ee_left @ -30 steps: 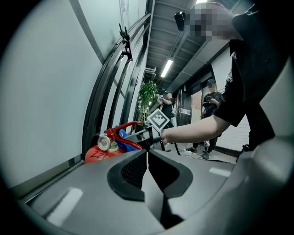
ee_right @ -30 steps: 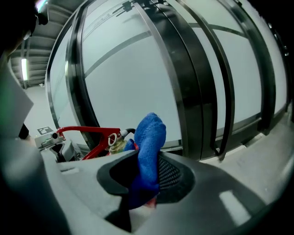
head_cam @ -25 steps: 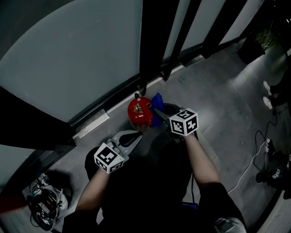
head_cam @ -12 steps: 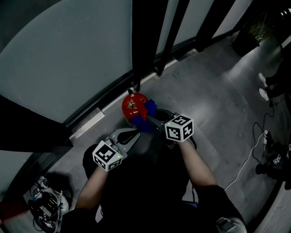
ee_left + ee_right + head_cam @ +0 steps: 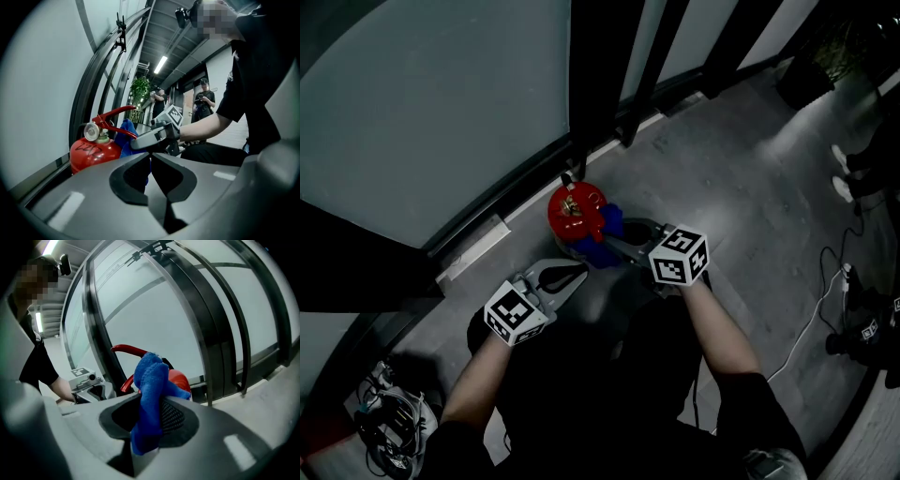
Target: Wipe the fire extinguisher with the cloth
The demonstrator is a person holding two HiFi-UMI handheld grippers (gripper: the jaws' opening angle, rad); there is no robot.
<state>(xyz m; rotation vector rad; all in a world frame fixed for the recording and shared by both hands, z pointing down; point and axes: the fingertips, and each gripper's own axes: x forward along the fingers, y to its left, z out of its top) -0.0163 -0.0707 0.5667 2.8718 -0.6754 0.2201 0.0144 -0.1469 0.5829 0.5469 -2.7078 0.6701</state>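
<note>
A red fire extinguisher [image 5: 572,214] stands on the grey floor by the glass wall. In the left gripper view it [image 5: 93,151] shows its gauge and red lever. My right gripper [image 5: 614,241] is shut on a blue cloth [image 5: 607,228] and presses it against the extinguisher's right side. In the right gripper view the cloth [image 5: 150,399] hangs bunched between the jaws, with the red body [image 5: 179,378] just behind. My left gripper [image 5: 578,273] hovers just short of the extinguisher's near side, shut with nothing in it. Its jaws meet at the tip [image 5: 151,154].
Dark window frames [image 5: 592,84] and a floor rail run behind the extinguisher. Cables [image 5: 389,412] lie at the lower left and a white cord [image 5: 811,333] at the right. A plant pot [image 5: 806,80] and someone's shoes [image 5: 844,183] are at the far right.
My right gripper has brought the cloth from the extinguisher's far right side down onto its near right side. The left gripper has kept its place beside the extinguisher.
</note>
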